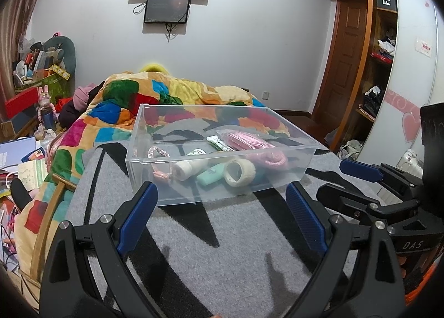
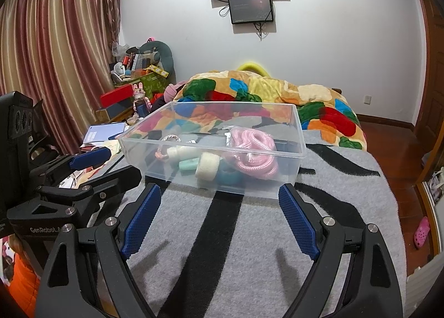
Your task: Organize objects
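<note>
A clear plastic bin [image 1: 155, 179] [image 2: 291, 179] stands on the grey and black blanket. It holds a pink rope [image 1: 270, 158] [image 2: 254, 148], a white tape roll [image 1: 240, 172] [image 2: 208, 166], a teal tube [image 1: 212, 175] [image 2: 188, 164], a white bottle [image 1: 188, 168], a green packet [image 1: 220, 143] and a bead bracelet [image 1: 158, 151]. My left gripper [image 1: 222, 201] is open and empty just short of the bin's near wall. My right gripper [image 2: 220, 202] is open and empty, also just short of the bin. Each gripper shows in the other's view, the right one [image 1: 347, 179] and the left one [image 2: 111, 164].
A colourful quilt [image 1: 116, 112] [image 2: 319, 101] is heaped behind the bin. Cluttered boxes and papers [image 1: 25, 134] [image 2: 116, 112] lie to the left. A wooden wardrobe [image 1: 371, 68] stands to the right. The bed's right edge drops to a wood floor [image 2: 399, 168].
</note>
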